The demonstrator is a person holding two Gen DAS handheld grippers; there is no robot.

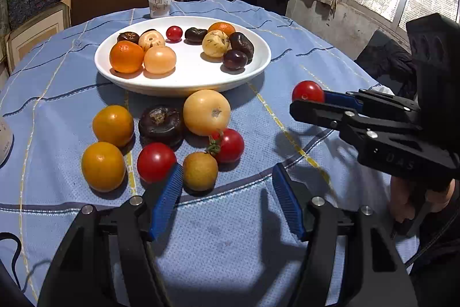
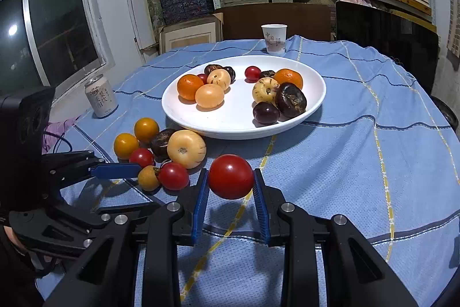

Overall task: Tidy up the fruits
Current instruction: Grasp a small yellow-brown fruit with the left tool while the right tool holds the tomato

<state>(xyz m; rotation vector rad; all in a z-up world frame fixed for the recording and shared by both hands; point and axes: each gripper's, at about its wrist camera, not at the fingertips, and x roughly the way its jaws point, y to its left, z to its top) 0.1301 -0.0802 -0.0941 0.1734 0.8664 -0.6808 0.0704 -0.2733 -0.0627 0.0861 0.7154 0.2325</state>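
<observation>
Tomato (image 2: 231, 176) clamped in your right tool (image 2: 230, 186) can slip; left tool (image 1: 227, 186), apart and empty, may nudge loose fruit.

A plate (image 2: 313, 105) sits mid-table (image 2: 373, 163) with fruit in two clusters, left and right. Behind it stands a paper cup (image 2: 274, 38); to its left, near the table edge, a can (image 2: 100, 99). Before the plate, to the left, lies a heap of loose fruit (image 2: 161, 151). Right of that heap, a tomato (image 2: 231, 176) sits between the right gripper (image 2: 231, 192)'s fingers.
</observation>
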